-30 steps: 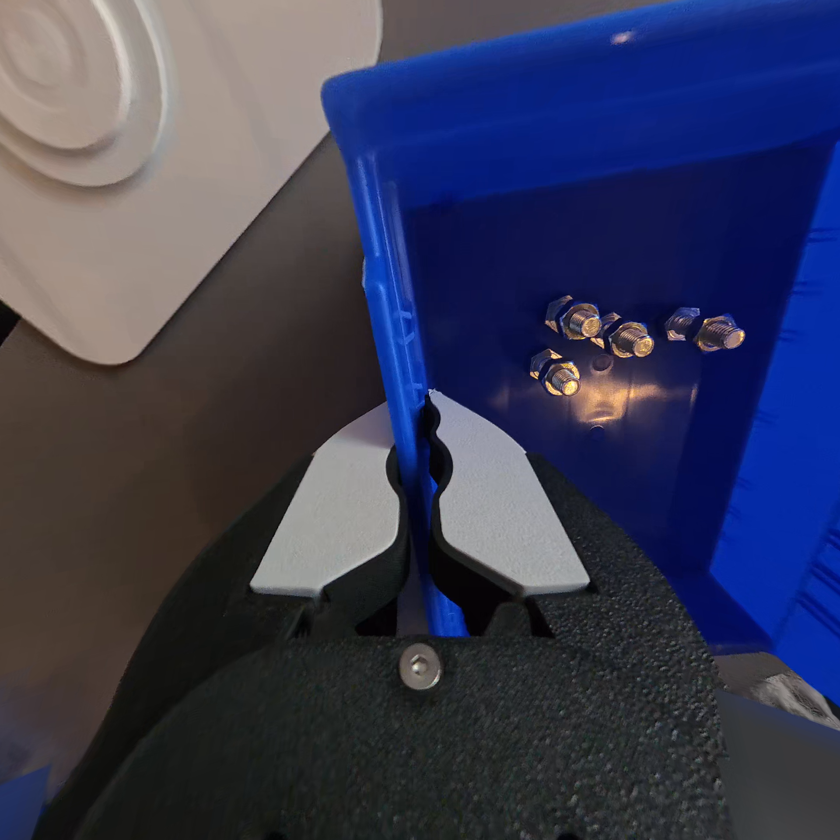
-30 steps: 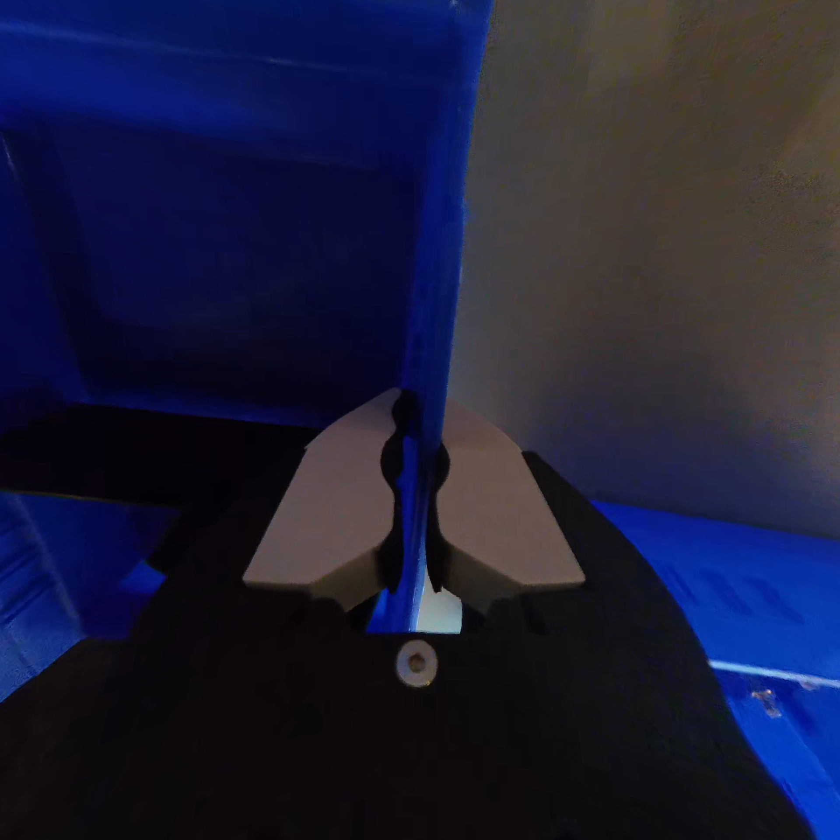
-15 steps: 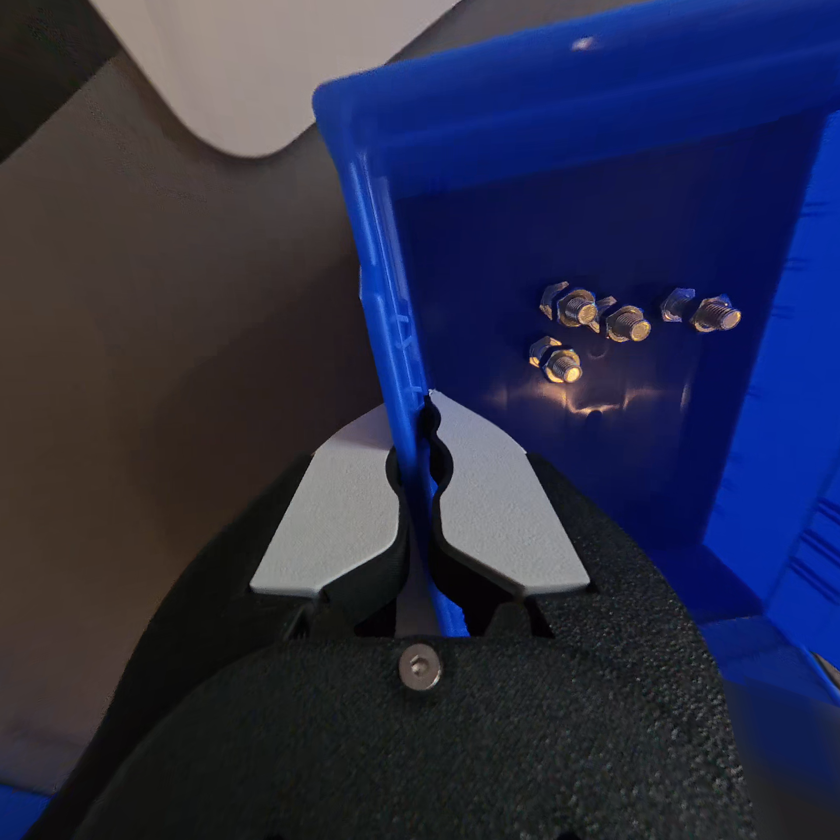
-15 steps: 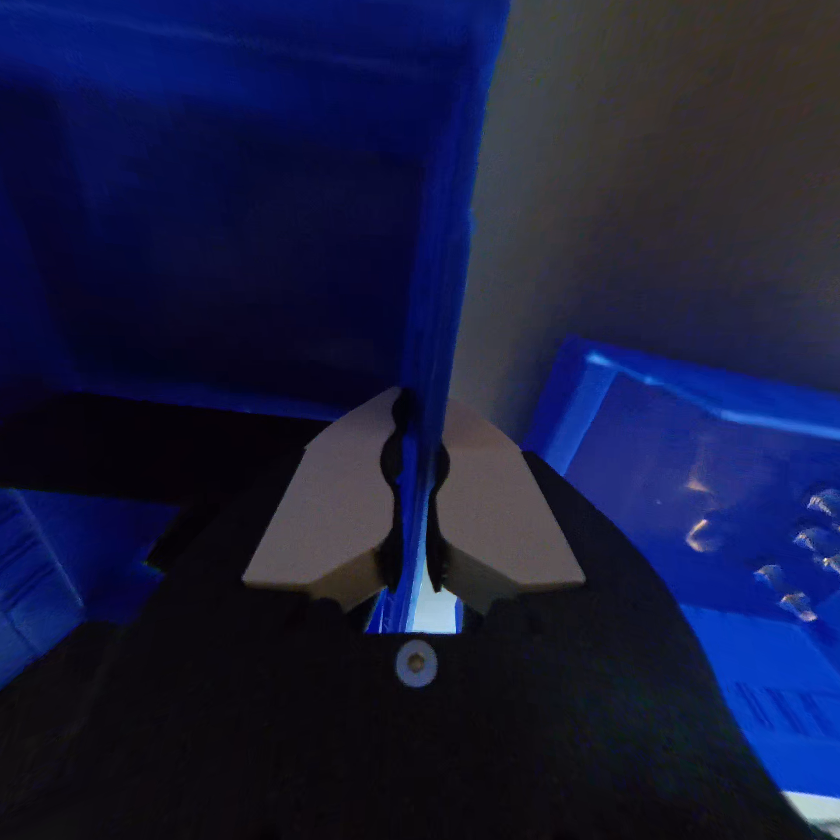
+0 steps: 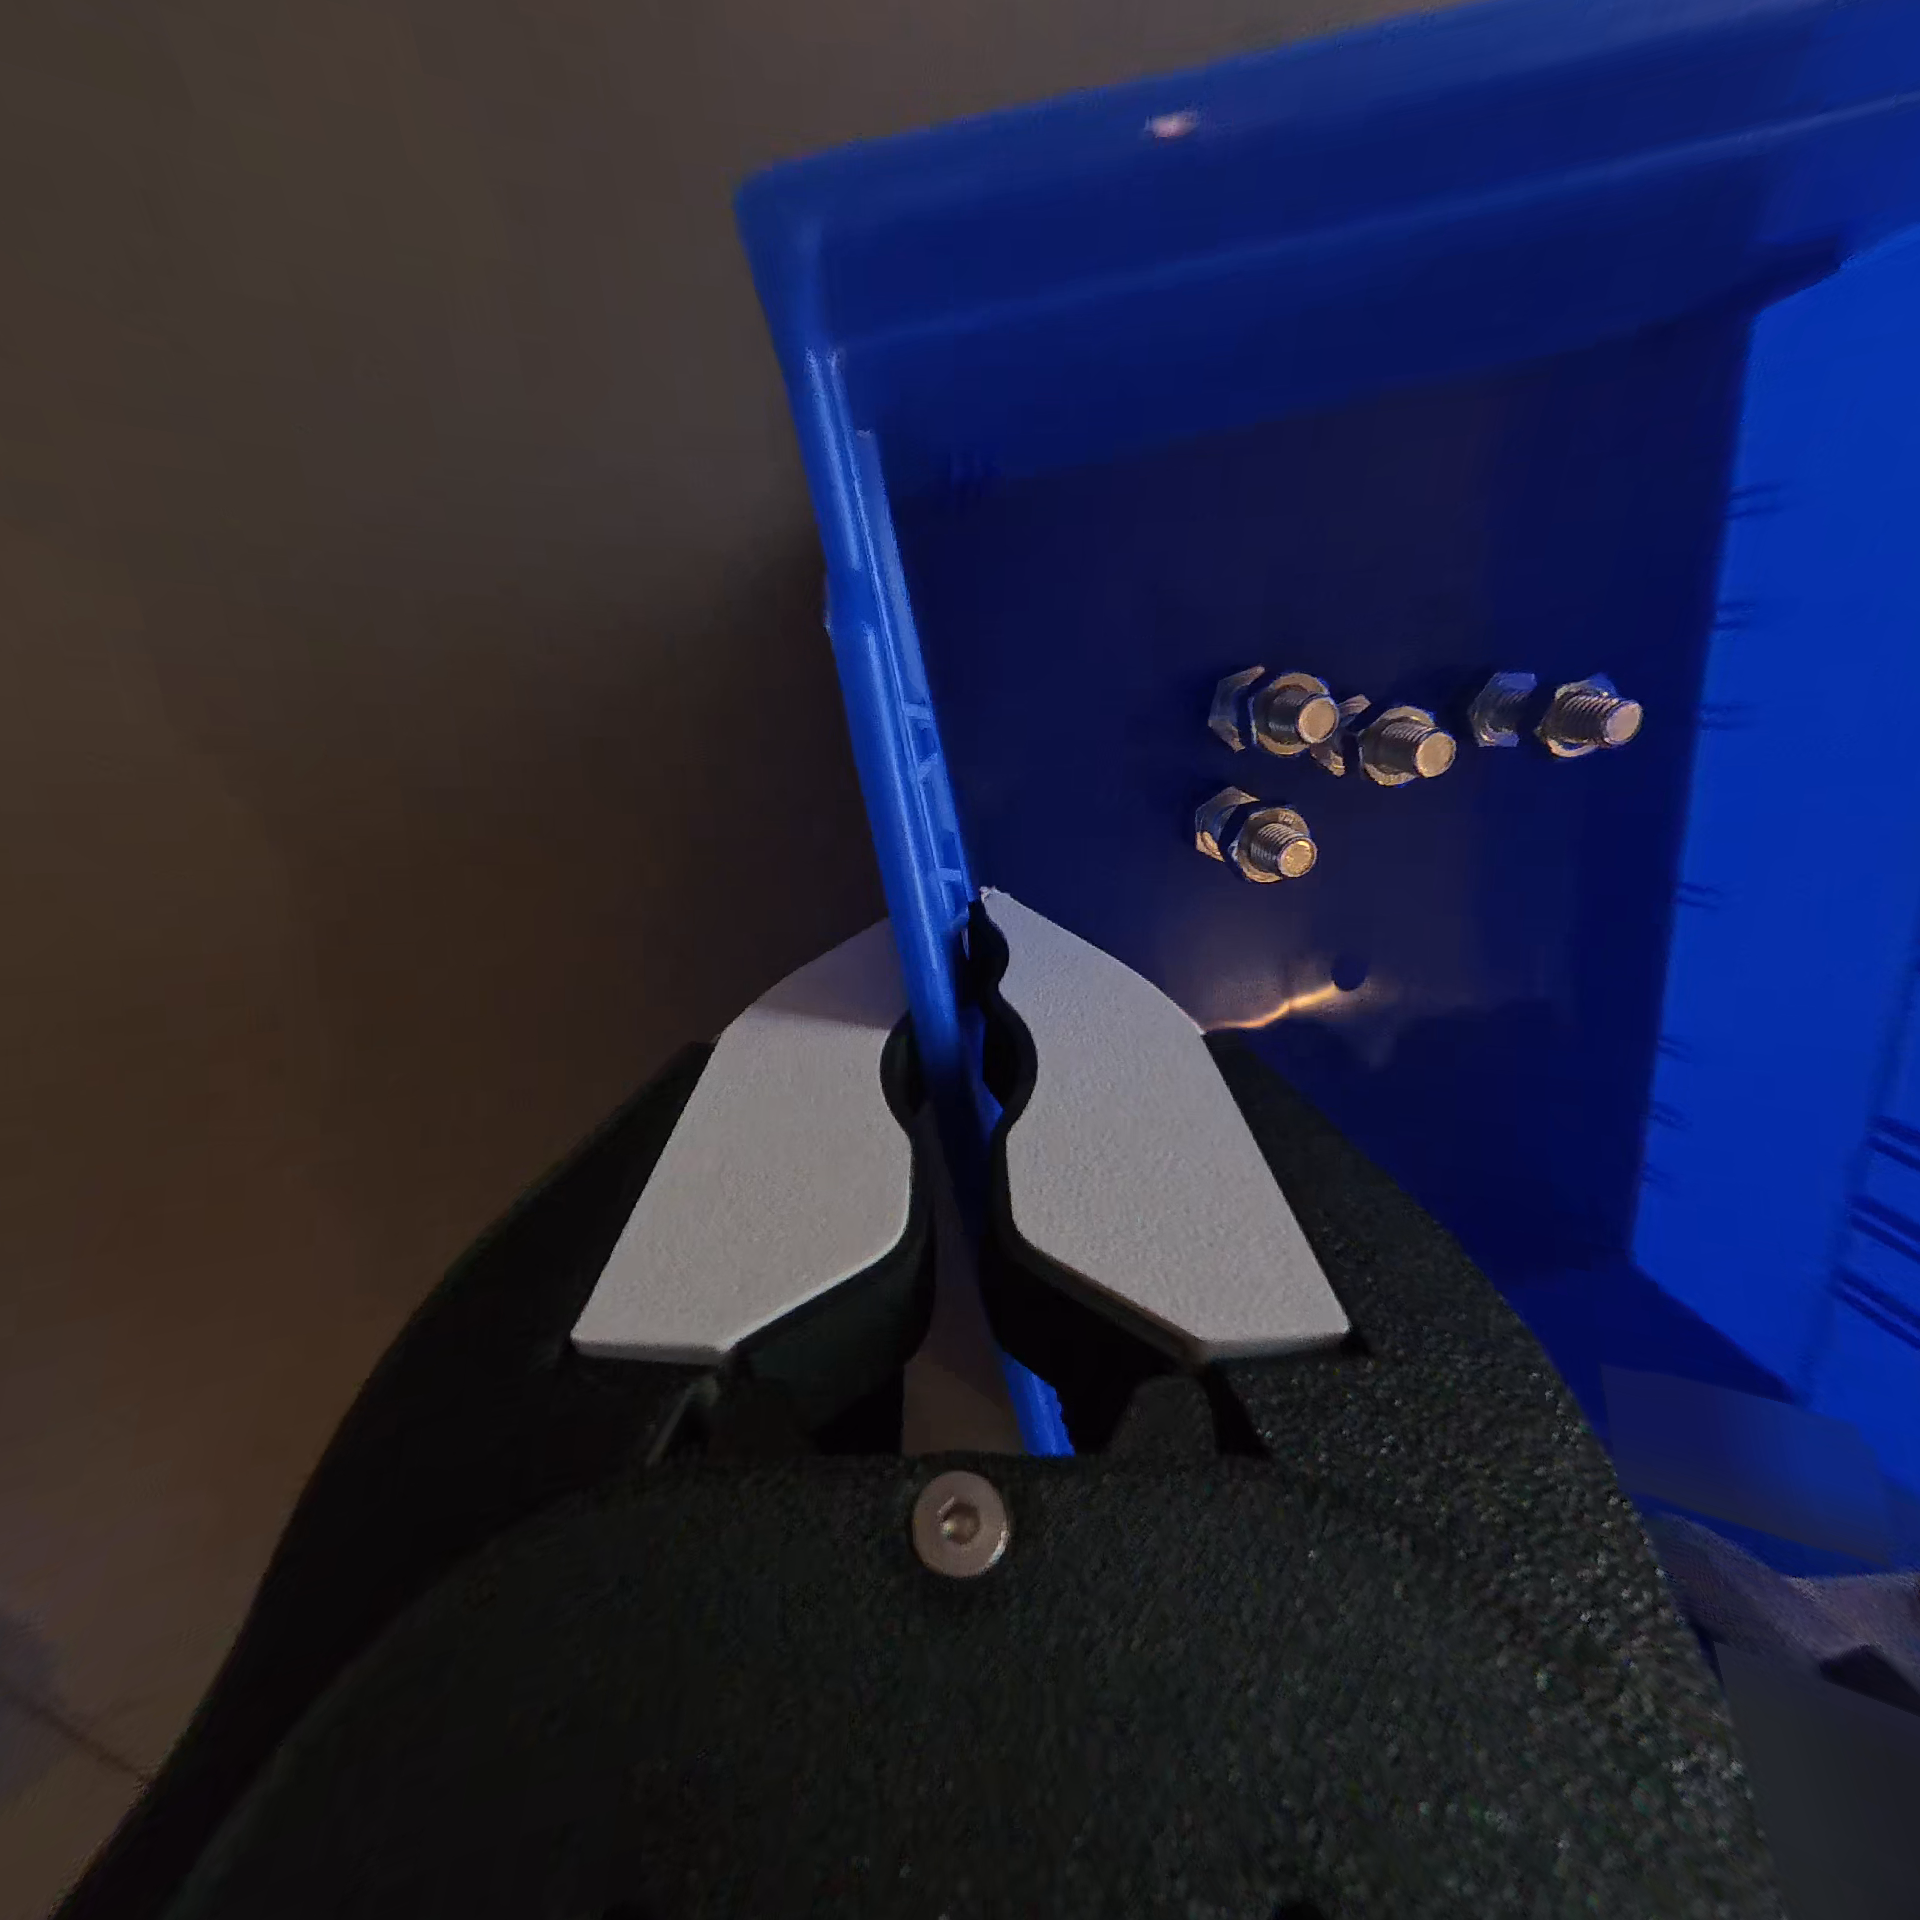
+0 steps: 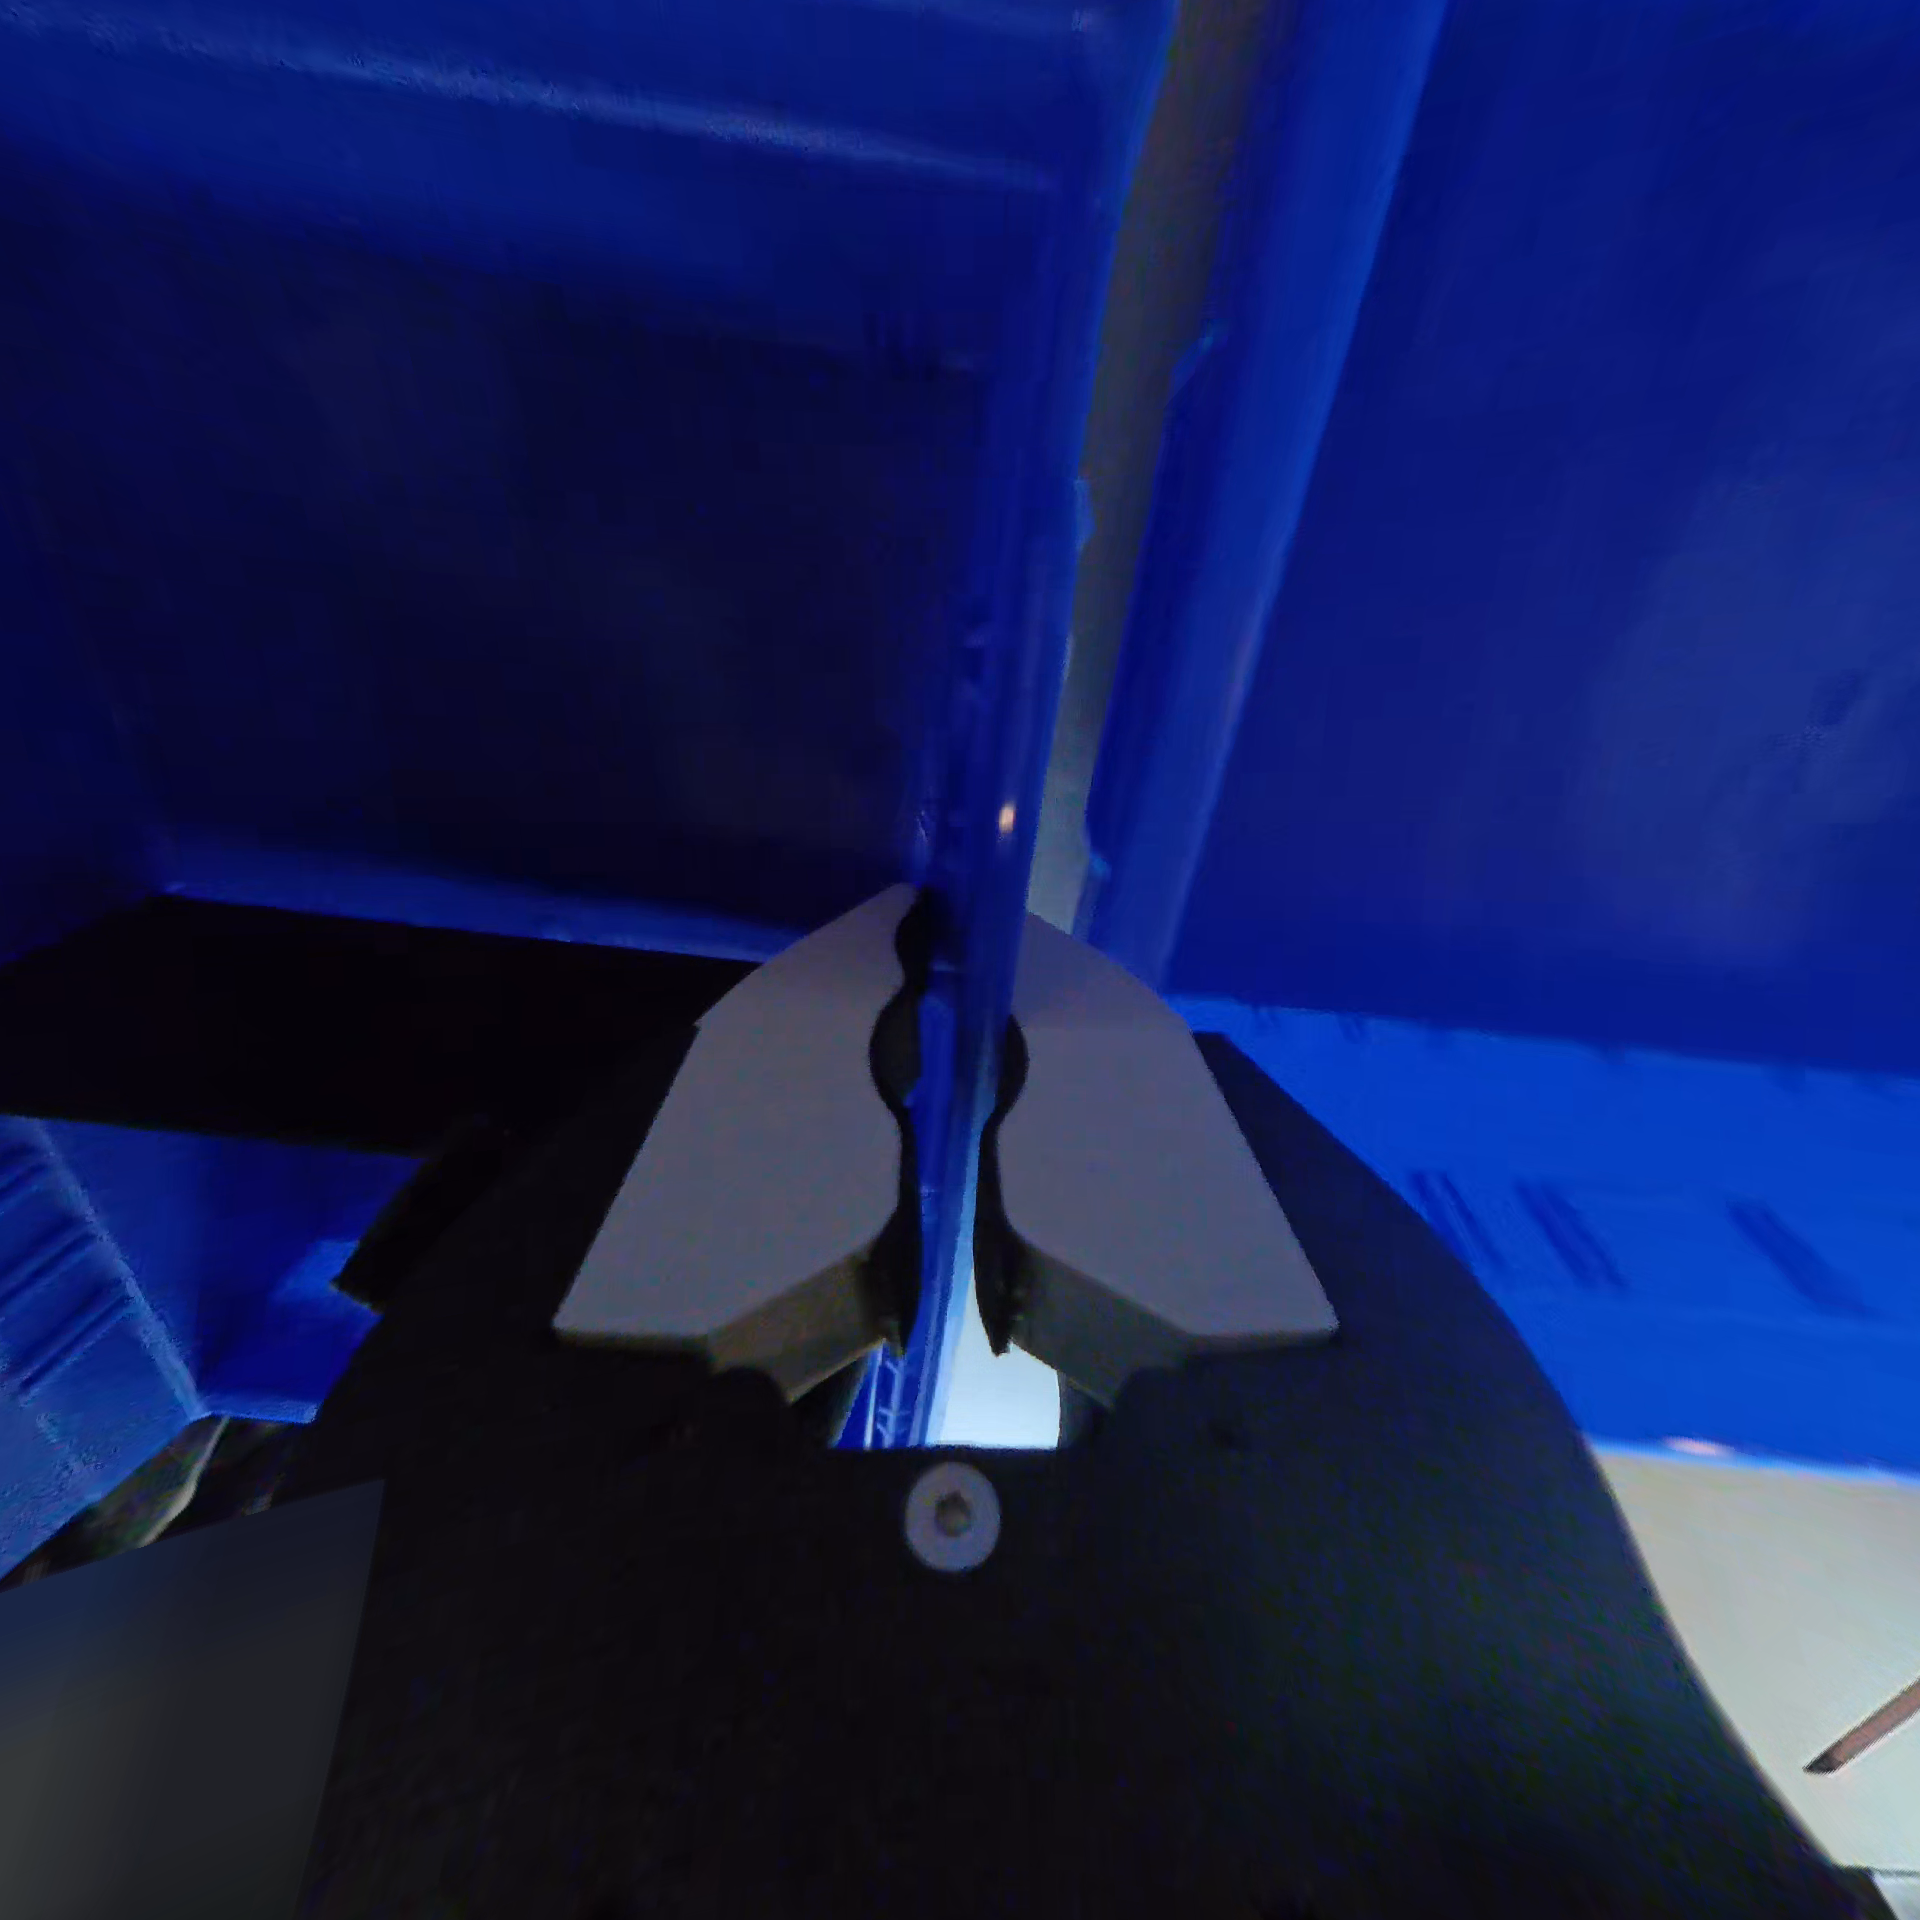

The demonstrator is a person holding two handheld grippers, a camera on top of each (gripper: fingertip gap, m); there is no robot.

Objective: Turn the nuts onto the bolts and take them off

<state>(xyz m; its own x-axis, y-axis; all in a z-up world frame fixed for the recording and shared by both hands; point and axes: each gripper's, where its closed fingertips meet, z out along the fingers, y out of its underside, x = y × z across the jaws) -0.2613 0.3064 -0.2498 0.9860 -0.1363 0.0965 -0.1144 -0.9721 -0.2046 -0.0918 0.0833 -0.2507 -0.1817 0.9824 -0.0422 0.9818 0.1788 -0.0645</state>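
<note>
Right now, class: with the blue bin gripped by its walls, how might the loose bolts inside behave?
The bolts lie unsecured on the blue bin floor, so they would probably slide or roll. Being small metal, they would likely rattle, not break.

Four bolts (image 5: 1403,743) with nuts (image 5: 1231,707), perhaps two bins (image 5: 1299,260).

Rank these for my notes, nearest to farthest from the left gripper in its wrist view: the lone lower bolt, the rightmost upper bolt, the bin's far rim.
1. Lone lower bolt, just right of the left gripper.
2. Rightmost upper bolt, higher right.
3. Bin's far rim, top.
</note>
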